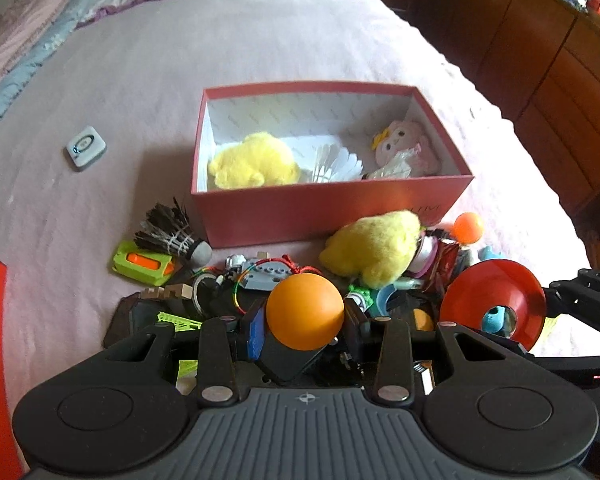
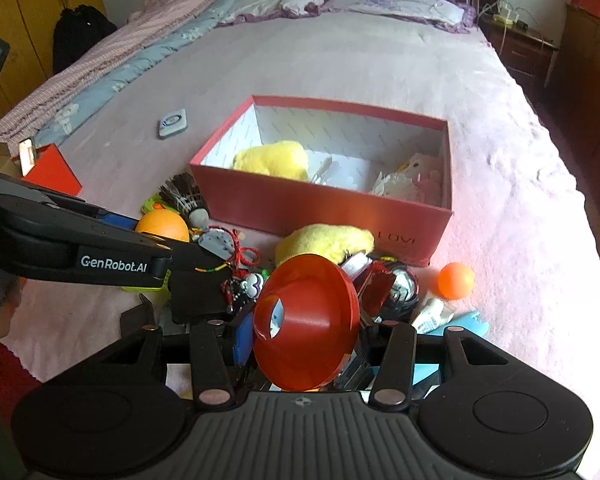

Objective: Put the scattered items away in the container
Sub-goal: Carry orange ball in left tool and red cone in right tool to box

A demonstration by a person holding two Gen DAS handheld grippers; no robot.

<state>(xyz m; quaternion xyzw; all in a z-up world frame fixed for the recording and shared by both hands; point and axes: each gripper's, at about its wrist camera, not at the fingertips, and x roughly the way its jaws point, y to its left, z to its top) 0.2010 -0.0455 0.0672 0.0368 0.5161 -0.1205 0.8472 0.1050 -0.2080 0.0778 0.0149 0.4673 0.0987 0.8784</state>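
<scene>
While both tools hang over toy pile at near edge of bed (image 1: 140, 80), left gripper (image 1: 305, 314) pinches smooth orange ball (image 1: 305, 311) between closed fingers. Right gripper (image 2: 306, 330) clamps glossy red plastic funnel (image 2: 306, 322), wide mouth tilted toward camera. Open pink cardboard box (image 1: 332, 208) sits mid-bed just beyond pile, holding fluffy yellow plush (image 1: 254, 162), white feather shuttlecock (image 1: 336, 164), pink doll (image 1: 404, 146). Second yellow plush (image 1: 374, 246) lies against box front wall; black feather shuttlecock (image 1: 176, 234) near its left corner.

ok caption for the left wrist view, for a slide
Left gripper holds an orange ball over toy clutter, facing the pink box on the bed.
</scene>
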